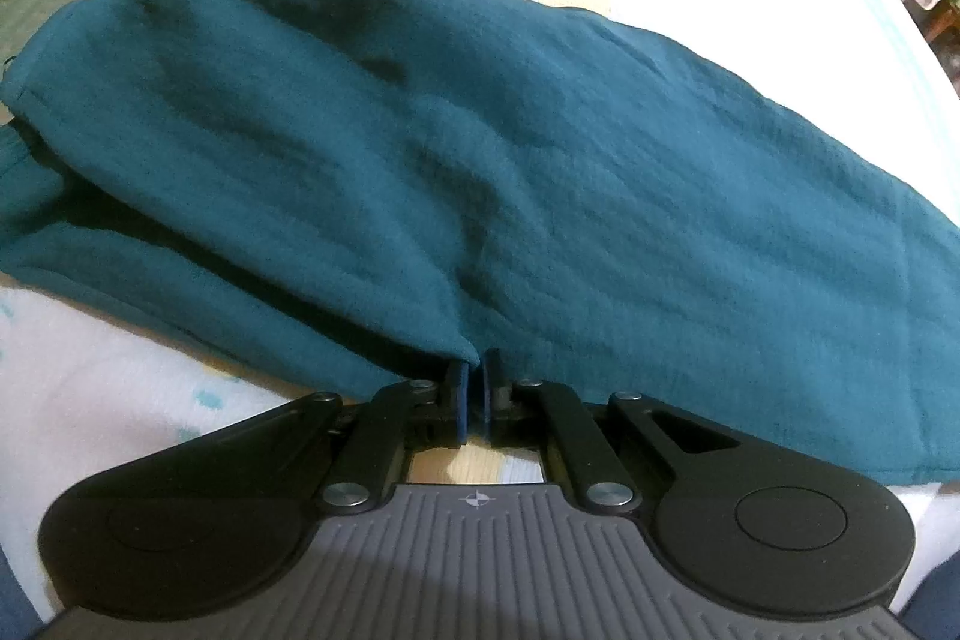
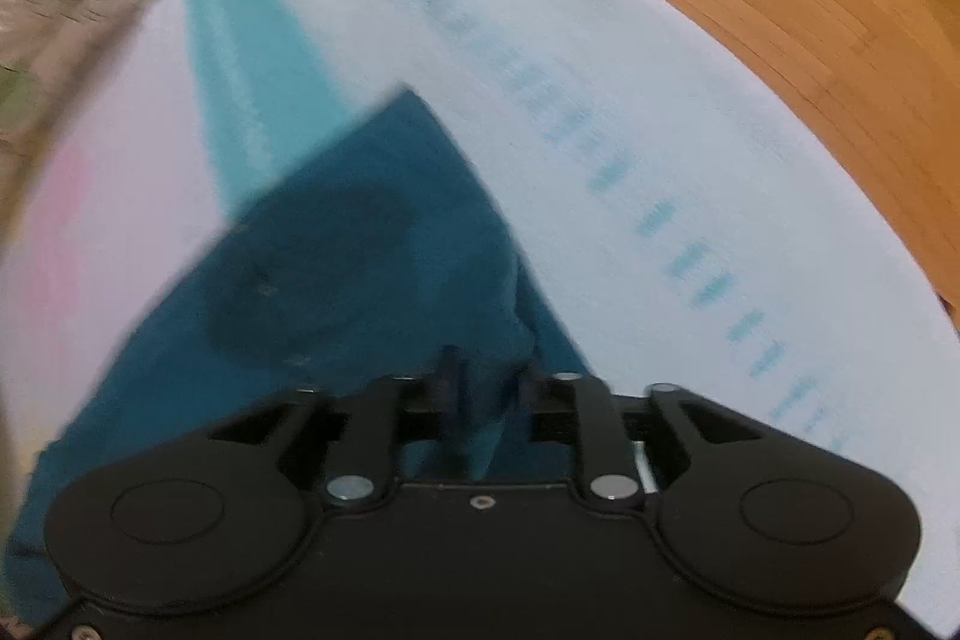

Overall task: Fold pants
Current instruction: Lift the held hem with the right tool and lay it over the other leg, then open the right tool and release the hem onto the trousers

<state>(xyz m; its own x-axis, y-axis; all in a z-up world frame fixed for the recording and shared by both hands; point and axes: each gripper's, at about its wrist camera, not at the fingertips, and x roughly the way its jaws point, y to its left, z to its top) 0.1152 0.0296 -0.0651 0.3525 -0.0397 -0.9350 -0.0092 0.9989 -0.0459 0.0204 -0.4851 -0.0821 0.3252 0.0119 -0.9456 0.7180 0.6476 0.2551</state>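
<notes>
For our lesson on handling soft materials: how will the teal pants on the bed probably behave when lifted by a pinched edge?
The pants will probably flop and drape, since the cloth lies wrinkled and folded over itself. They look light: a thin fold bunches between the right gripper. The left gripper pinches only an edge, which may slip if tugged.

Teal pants [image 1: 540,196], soft wrinkled fabric, lie spread flat across a white blanket, one layer doubled over another at the left end. Near edge pinched into a small raised fold. In the blurred right wrist view, the cloth [image 2: 360,268] tapers to a far corner.
</notes>
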